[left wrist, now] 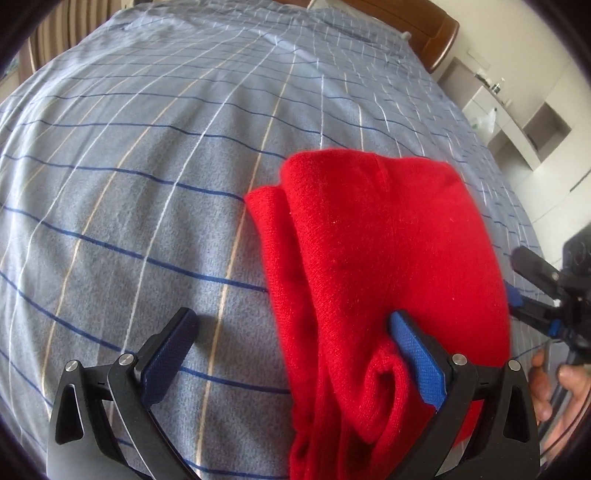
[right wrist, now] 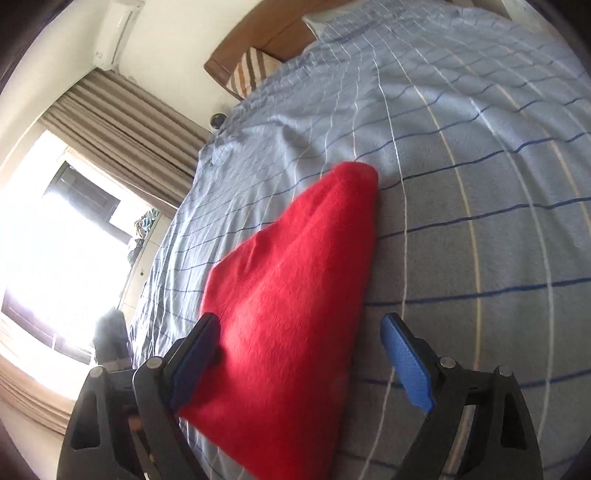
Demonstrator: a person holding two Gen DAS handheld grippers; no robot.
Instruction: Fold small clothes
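A red knit garment (left wrist: 376,251) lies folded on the blue checked bedspread (left wrist: 147,184). My left gripper (left wrist: 291,339) is open, its jaws wide apart. Its right finger (left wrist: 417,354) touches the garment's near edge and its left finger rests over bare bedspread. In the right wrist view the same garment (right wrist: 291,295) lies between the open jaws of my right gripper (right wrist: 301,347). Its left finger (right wrist: 195,354) touches the cloth and its right finger (right wrist: 406,362) stands apart from it. The right gripper also shows at the right edge of the left wrist view (left wrist: 543,295).
The bedspread (right wrist: 461,184) covers a large bed with a wooden headboard (left wrist: 413,26). White shelves (left wrist: 517,122) stand to the right of the bed. A bright window with brown curtains (right wrist: 122,133) is on the left. A striped pillow (right wrist: 251,72) lies by the headboard.
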